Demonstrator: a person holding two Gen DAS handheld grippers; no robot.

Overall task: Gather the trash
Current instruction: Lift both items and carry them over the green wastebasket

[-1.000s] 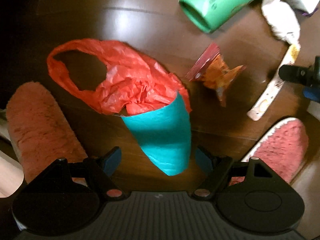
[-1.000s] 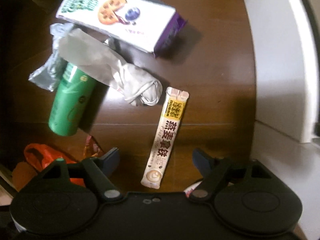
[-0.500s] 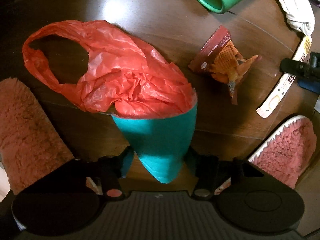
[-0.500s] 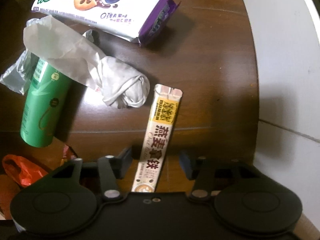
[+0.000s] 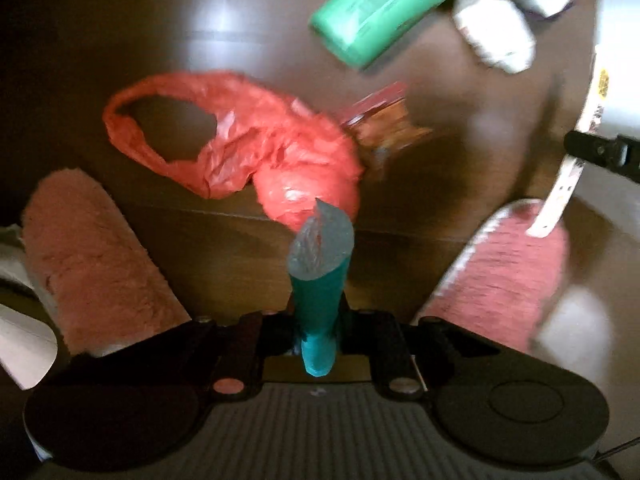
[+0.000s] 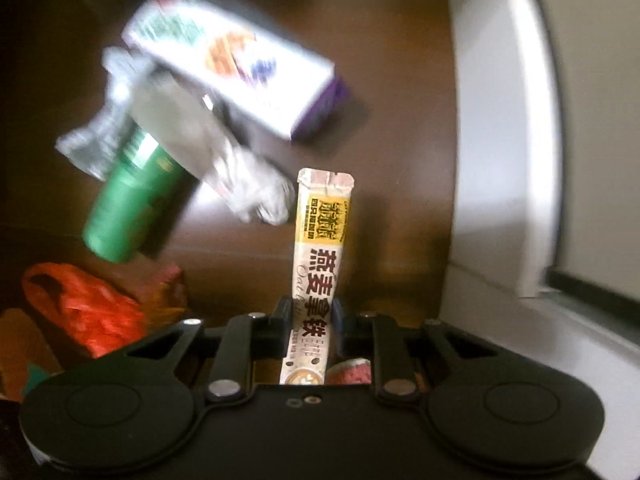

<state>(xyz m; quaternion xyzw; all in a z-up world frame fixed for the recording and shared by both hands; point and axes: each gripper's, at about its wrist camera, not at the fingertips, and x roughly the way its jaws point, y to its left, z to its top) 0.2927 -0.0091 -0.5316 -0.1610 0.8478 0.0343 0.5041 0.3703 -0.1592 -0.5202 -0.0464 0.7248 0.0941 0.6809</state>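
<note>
Left wrist view: the left gripper is clamped on a squashed teal paper cup, its mouth touching the red plastic bag on the dark wooden table. A green can lies far right.

Right wrist view: the right gripper pinches an oat latte sachet, pointing away; a cookie box lies far left.

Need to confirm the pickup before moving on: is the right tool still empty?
No, the right tool is shut on the coffee stick packet, which stands up between its fingers.
</note>
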